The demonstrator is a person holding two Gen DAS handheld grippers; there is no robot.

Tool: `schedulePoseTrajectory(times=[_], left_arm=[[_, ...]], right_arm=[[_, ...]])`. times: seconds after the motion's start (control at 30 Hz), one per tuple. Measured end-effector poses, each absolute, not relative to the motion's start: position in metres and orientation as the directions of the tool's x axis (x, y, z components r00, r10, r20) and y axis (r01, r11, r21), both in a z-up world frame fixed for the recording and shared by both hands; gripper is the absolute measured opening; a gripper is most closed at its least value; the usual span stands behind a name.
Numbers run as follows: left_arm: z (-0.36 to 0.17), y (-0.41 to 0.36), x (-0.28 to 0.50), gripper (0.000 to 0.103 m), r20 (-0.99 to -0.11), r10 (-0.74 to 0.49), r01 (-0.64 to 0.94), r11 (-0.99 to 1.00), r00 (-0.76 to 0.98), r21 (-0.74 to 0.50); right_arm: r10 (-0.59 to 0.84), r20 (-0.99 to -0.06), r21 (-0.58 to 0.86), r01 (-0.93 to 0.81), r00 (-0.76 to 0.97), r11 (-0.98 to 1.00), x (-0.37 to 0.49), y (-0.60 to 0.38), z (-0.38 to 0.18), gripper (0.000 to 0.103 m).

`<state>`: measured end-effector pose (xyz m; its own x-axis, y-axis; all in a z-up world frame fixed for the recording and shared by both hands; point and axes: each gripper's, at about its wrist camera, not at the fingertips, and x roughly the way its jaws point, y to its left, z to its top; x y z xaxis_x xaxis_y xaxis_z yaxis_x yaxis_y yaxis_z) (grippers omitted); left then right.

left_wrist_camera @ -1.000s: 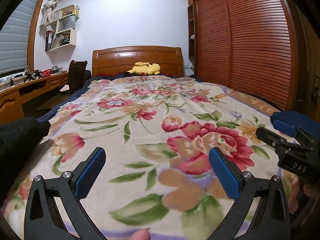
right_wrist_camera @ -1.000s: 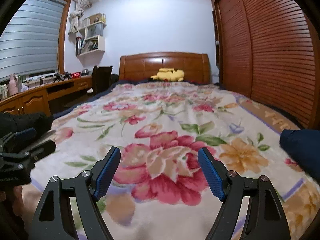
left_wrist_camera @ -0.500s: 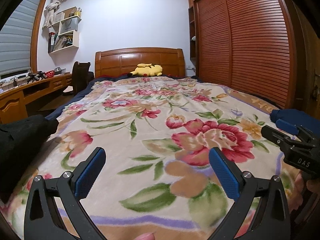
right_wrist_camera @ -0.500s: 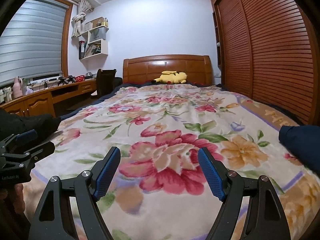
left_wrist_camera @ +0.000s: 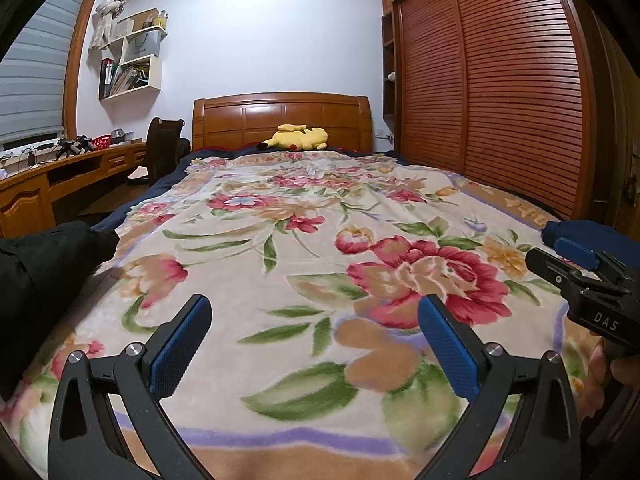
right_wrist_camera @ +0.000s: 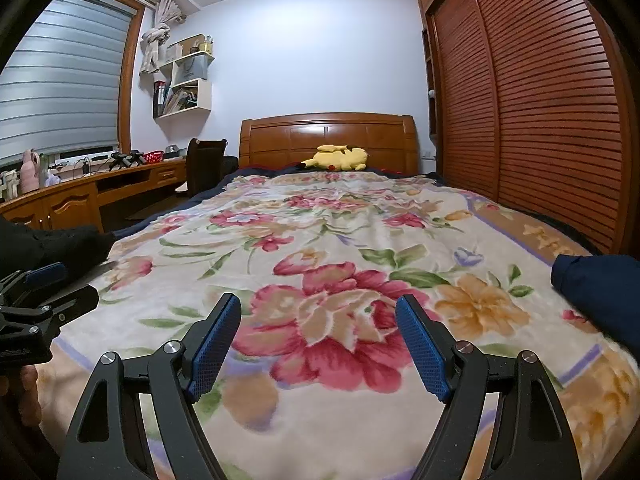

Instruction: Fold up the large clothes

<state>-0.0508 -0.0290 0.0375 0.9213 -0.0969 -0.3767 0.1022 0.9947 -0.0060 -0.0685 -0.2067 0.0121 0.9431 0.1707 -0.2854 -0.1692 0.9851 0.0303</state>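
- Over the foot end of the bed [left_wrist_camera: 304, 240], two grippers hang side by side, both aimed at the headboard.
- The left gripper [left_wrist_camera: 314, 334] has its fingers spread wide apart, with nothing between them.
- The right gripper [right_wrist_camera: 320, 336] is spread wide too, and it holds nothing.
- A black garment [left_wrist_camera: 44, 276] lies in a heap at the left edge of the bed, near the foot corner.
- A dark blue garment [right_wrist_camera: 600, 292] lies at the right edge of the bed, also near the foot end. How neat it is, I cannot tell, since only part of it shows.
- Between the two garments, the flowery blanket [right_wrist_camera: 332, 240] lies flat and wide. That big flat spot looks like a good place to spread clothes out for folding.
- Both grippers sit between the piles, so either one is close by.
- This could be a pause before picking up a garment, or after putting one down.
- A yellow plush toy [left_wrist_camera: 298, 138] rests far off by the headboard, out of the way.
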Motion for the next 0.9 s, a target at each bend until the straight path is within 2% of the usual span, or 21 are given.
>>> schedulePoseTrajectory(times=[0.9], left_arm=[[0.0373, -0.0280, -0.0510, 0.103, -0.375, -0.098, 0.102, 0.995, 0.922, -0.007]], right_arm=[[0.176, -0.279, 0.034, -0.174, 0.944, 0.984, -0.0676, -0.2128, 0.0110, 0.081]])
